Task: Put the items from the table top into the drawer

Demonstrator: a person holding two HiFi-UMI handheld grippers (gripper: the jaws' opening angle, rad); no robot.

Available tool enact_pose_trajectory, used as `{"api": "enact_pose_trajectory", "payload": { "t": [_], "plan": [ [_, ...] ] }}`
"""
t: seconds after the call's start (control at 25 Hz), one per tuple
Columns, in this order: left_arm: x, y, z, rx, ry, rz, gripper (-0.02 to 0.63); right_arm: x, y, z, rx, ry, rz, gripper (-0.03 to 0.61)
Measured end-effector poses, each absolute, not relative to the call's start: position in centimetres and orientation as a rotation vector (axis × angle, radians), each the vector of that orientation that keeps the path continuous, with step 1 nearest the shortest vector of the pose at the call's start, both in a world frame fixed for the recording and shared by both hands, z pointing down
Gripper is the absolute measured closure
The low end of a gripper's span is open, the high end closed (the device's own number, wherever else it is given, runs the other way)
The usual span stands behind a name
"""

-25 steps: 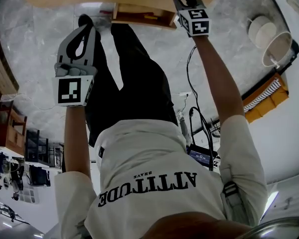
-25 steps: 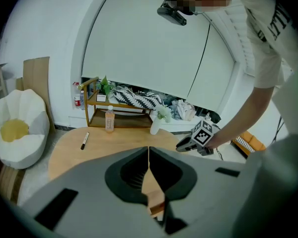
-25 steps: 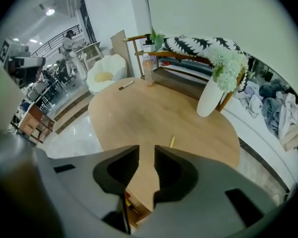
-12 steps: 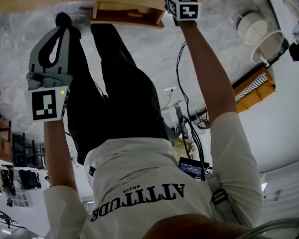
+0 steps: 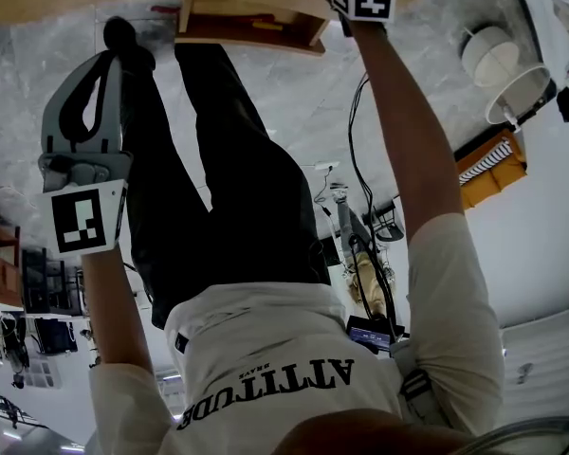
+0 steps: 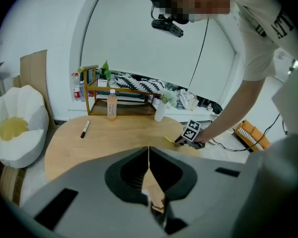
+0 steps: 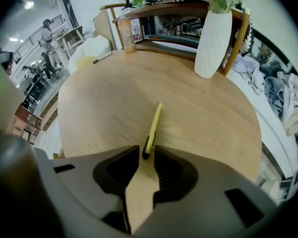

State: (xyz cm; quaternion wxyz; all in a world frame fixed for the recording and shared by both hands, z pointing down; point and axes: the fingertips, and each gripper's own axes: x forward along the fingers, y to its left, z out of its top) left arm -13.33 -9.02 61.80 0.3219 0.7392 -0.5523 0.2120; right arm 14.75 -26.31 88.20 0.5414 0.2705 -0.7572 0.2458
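The left gripper (image 6: 149, 151) is hovering on the near left side, clear of the oval light wooden table (image 6: 97, 145), with its jaws pressed together and holding nothing. On the far left of the table top a black marker pen (image 6: 84, 128) is lying flat. Right of it, an orange plastic bottle (image 6: 111, 105) is standing upright at the far edge. The open wooden drawer (image 5: 251, 22) is projecting from under the table's near edge, between the two grippers. A slim yellow pen (image 7: 153, 125) is lying flat on the table top. The right gripper (image 7: 146, 155) is sitting at its near end, jaws slightly apart, with the dark pen tip between them. A white ribbed ceramic vase (image 7: 214, 43) is standing far right.
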Motion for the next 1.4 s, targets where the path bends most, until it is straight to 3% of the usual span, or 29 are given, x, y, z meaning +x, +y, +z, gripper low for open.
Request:
{"api": "enact_pose_trajectory", "payload": {
  "t": [0.24, 1.4],
  "plan": [
    [-13.0, -7.8, 63.5, 1.908, -1.436, 0.526, 0.591, 14.4, -26.1, 88.9, 0.669, -1.801, 0.552, 0.523],
    [-12.5, -2.8, 66.4, 1.952, -1.32, 0.493, 0.591, 10.0, -11.0, 86.9, 0.434, -1.883, 0.546, 0.526]
  ]
}}
